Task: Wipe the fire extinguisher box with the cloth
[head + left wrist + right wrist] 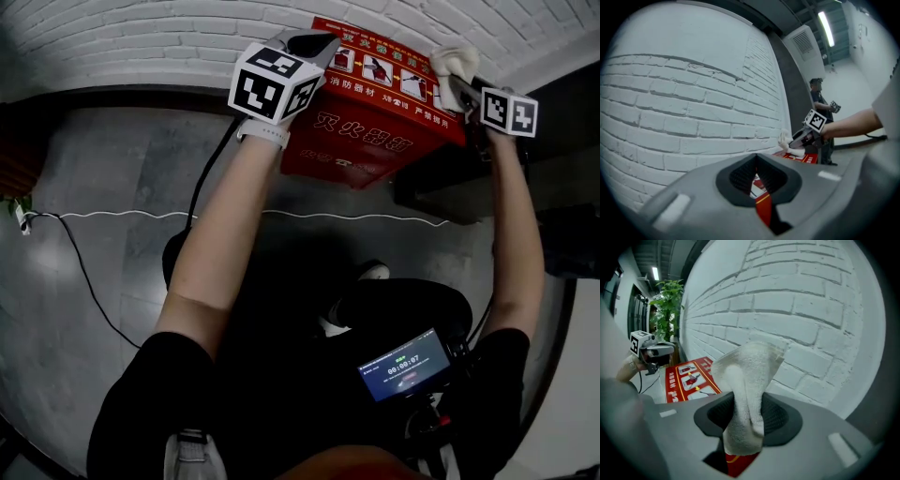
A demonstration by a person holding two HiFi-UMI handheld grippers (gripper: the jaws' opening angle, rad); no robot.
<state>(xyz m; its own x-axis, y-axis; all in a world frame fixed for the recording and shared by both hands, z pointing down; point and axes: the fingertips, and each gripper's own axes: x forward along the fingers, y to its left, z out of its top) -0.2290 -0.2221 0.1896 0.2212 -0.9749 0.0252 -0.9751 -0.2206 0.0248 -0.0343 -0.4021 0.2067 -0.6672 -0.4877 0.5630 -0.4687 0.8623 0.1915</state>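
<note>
White cloth (745,380) is clamped in the right gripper (455,82), which rests on the right back corner of the red fire extinguisher box (375,141). The unwiped top runs leftward along the brick wall (693,108) toward the left gripper (309,42), whose jaws are together and empty.

A white cable (112,215) crosses the grey floor (94,159) below a white brick wall (141,37).

Left tool (757,182) closed, right tool (744,423) clamping cloth (751,371)
</note>
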